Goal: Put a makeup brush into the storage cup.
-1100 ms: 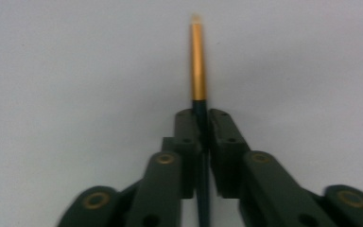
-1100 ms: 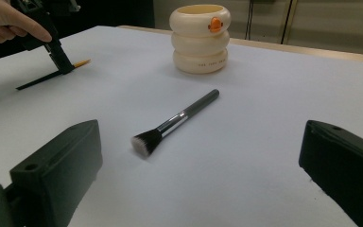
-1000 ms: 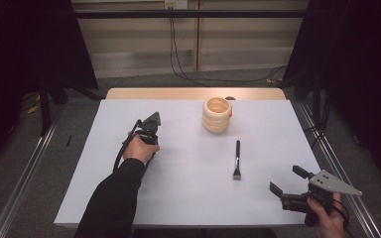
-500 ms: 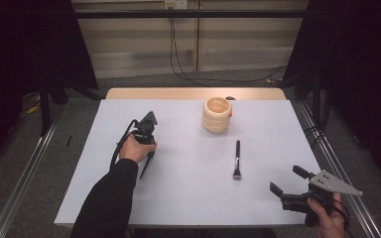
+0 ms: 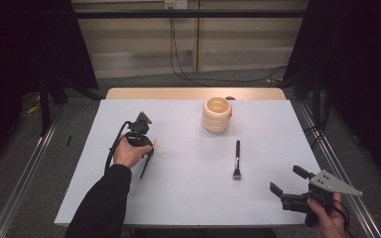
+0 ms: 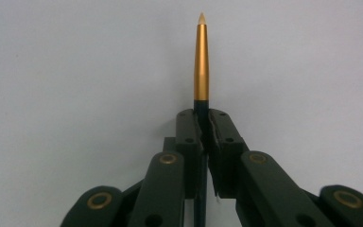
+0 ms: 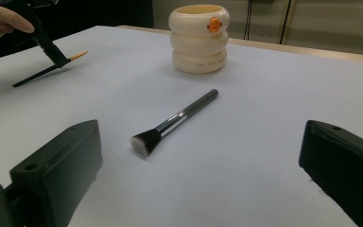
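The left gripper [image 6: 202,124] has its jaws pressed together on a slim dark-handled brush with a gold ferrule and a pale pointed tip [image 6: 201,61], held low over the white surface [image 5: 188,198]; whether the handle's far end rests on the surface is hard to tell. The right gripper [image 5: 290,183] hangs at the near right edge with its jaws spread wide and nothing between them. Ahead of it a black-handled flat-topped makeup brush [image 7: 172,124] lies untouched on the surface. Farther back stands a cream ringed holder with an orange knob [image 7: 199,38], seemingly empty. So, by my judgement, one brush is picked up but not stowed, and the other is yet to be grasped.
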### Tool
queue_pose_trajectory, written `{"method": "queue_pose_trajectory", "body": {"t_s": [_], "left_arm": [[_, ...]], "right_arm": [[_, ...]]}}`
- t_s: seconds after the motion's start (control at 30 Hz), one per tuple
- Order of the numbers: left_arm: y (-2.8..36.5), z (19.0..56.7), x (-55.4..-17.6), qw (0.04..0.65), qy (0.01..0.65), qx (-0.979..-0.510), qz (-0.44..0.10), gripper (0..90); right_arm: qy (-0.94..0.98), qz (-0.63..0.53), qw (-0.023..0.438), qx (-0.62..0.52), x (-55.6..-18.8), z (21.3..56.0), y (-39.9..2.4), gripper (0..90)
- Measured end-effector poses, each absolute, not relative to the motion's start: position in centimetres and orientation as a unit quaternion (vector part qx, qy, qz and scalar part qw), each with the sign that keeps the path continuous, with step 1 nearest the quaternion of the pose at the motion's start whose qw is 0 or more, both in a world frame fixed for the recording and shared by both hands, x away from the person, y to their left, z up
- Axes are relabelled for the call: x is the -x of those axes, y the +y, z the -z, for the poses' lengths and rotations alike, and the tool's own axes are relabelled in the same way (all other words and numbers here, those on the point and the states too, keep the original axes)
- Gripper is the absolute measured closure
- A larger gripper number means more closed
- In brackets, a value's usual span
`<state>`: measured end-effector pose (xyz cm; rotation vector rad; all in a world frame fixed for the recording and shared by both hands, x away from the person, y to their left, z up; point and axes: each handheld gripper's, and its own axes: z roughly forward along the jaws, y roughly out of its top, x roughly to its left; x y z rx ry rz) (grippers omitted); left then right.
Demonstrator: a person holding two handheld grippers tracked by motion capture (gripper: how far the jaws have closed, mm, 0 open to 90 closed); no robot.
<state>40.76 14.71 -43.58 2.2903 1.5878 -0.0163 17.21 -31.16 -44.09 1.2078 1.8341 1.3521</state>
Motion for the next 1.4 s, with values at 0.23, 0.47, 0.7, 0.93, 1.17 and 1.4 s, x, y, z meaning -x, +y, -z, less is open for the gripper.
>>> {"method": "queue_pose_trajectory", "body": {"t_s": [0.23, 0.47, 0.7, 0.93, 1.17, 1.4], "left_arm": [[15.0, 42.6, -40.2, 0.199, 0.538, -0.819, 0.000, 84.0], [15.5, 41.9, -39.3, 0.242, 0.529, -0.813, -0.024, 84.0], [15.9, 40.9, -38.3, 0.291, 0.508, -0.809, -0.052, 84.0], [16.5, 40.1, -37.7, 0.333, 0.499, -0.797, -0.066, 83.9], [16.9, 39.3, -36.5, 0.384, 0.477, -0.786, -0.086, 83.9], [17.2, 39.2, -35.8, 0.423, 0.462, -0.772, -0.108, 84.0]], "right_arm": [[0.685, -0.502, 0.278, -0.449, -17.2, 44.1, -31.1, 0.0], [0.685, -0.504, 0.278, -0.447, -17.2, 44.0, -31.1, 0.0], [0.685, -0.506, 0.279, -0.444, -17.1, 44.0, -31.1, 0.0], [0.684, -0.505, 0.278, -0.446, -17.1, 44.0, -31.1, 0.0], [0.686, -0.505, 0.277, -0.445, -17.1, 44.0, -31.0, 0.0], [0.684, -0.505, 0.277, -0.447, -17.2, 44.1, -31.0, 0.0]]}}
